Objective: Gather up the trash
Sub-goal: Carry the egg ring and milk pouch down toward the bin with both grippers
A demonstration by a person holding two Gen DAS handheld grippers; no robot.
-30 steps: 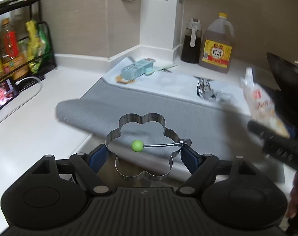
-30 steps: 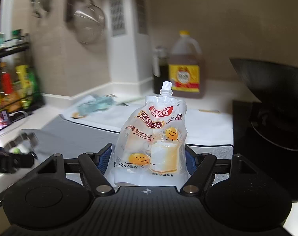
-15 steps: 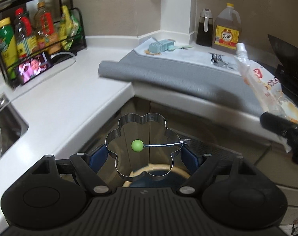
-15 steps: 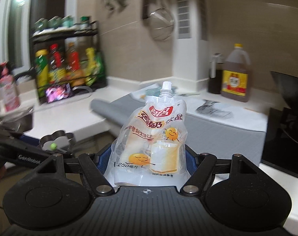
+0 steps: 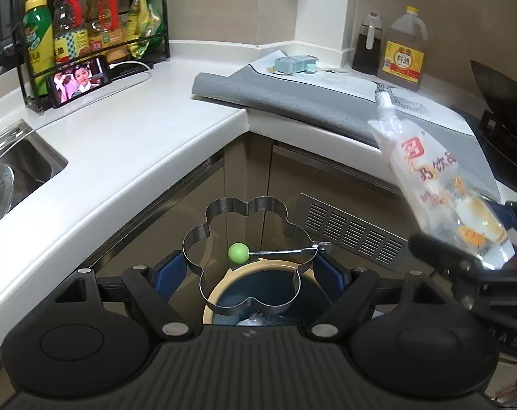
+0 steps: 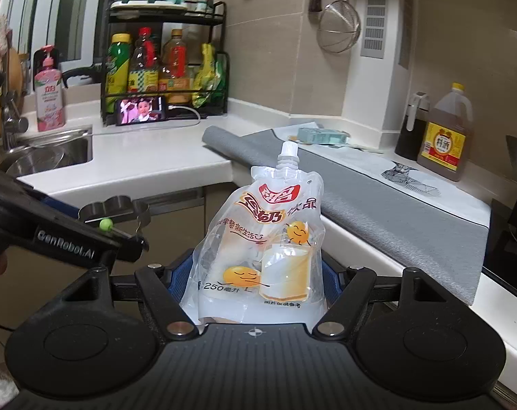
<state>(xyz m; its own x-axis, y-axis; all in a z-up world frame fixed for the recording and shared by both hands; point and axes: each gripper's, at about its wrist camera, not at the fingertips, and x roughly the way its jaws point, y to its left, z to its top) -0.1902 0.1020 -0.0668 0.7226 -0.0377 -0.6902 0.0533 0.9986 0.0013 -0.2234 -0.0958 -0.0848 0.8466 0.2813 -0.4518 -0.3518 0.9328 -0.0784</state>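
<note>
My left gripper [image 5: 250,270] is shut on a flower-shaped metal egg ring [image 5: 248,254] with a green-knobbed wire handle. It hangs just above a round trash bin [image 5: 224,283] with a tan rim and blue liner on the floor. My right gripper [image 6: 258,273] is shut on a clear drink pouch [image 6: 268,239] with a white spout, held upright. The pouch also shows in the left wrist view [image 5: 439,184], to the right of the bin. The egg ring shows at the left in the right wrist view [image 6: 115,212].
A white corner counter [image 5: 132,143] runs above the cabinets. A grey mat [image 5: 309,99] holds a teal box [image 5: 294,63] and paper. A bottle rack [image 5: 87,34], a phone [image 5: 79,80], a sink [image 5: 9,177], an oil jug [image 5: 405,51] and a black wok [image 5: 501,102] stand around.
Both grippers have pulled back from the mat and dropped below the counter edge. The trash bin has come into view under the egg ring. Both grips are unchanged.
</note>
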